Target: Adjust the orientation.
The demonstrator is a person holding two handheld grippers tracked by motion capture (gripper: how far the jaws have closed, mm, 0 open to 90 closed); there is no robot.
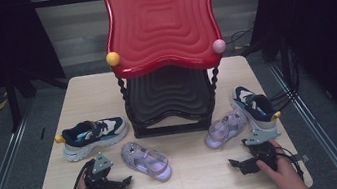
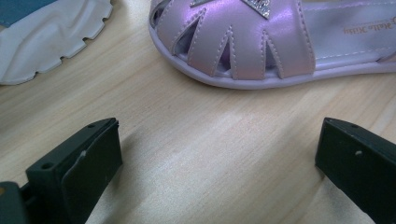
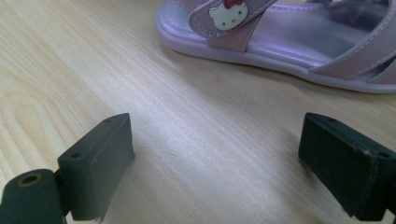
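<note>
Holding both tools low over the wooden table [image 1: 105, 91], you've got nothing gripped. Your left gripper [image 2: 217, 163] has jaws spread wide, empty, just short of the left purple sandal [image 2: 243, 42], toe end facing it. Your right gripper [image 3: 215, 163] is also spread, empty, near the right purple sandal [image 3: 280, 37]. Navy sneakers [image 1: 93, 136] [image 1: 255, 104] flank the red-topped shoe rack [image 1: 161, 22].
</note>
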